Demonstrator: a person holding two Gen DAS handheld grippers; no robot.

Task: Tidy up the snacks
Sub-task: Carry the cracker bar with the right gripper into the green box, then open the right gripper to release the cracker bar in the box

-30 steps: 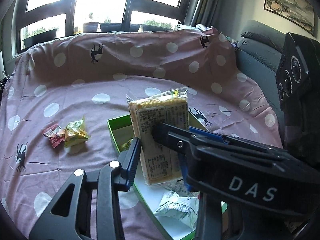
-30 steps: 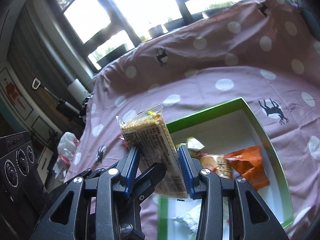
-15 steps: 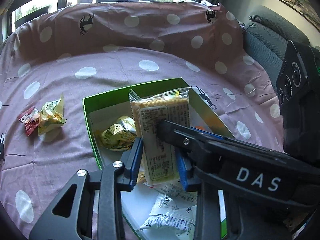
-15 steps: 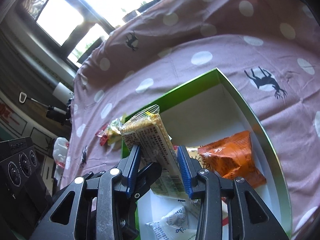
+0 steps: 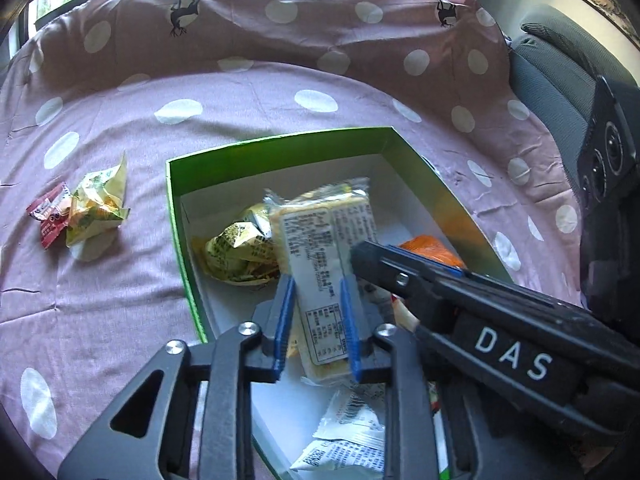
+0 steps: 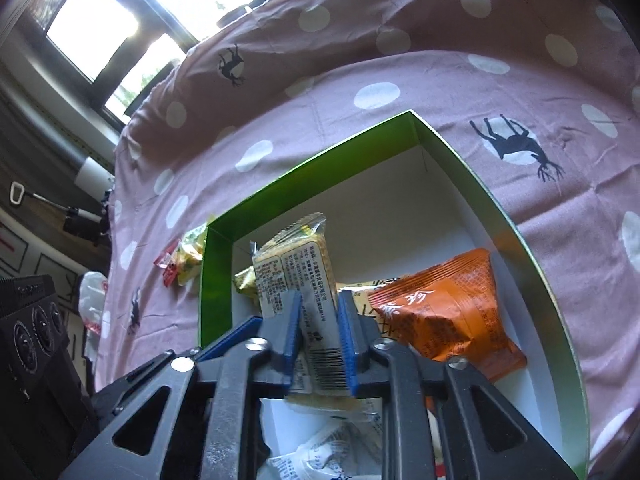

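A long yellow cracker packet [image 5: 324, 240] [image 6: 296, 264] hangs tilted just over the snacks inside the green box [image 5: 280, 148] [image 6: 216, 280]. My left gripper [image 5: 316, 280] is shut on its near end, blue pads pressing both sides. My right gripper [image 6: 320, 296] holds the same packet from the right, its jaws closing with the pads against it; one of its fingers [image 5: 400, 276] crosses the left wrist view. In the box lie an orange packet [image 6: 440, 312], a yellow-green wrapper [image 5: 236, 252] and a white packet [image 5: 344, 432].
On the pink polka-dot cloth [image 5: 240, 92], left of the box, lie a yellow-green packet [image 5: 100, 208] and a small red one [image 5: 50, 220]. A grey sofa [image 5: 560, 60] stands at the right, windows behind the cloth.
Both grippers have sunk toward the green box with the cracker packet. Their jaws have narrowed onto it, and the packet now leans over the snacks inside.
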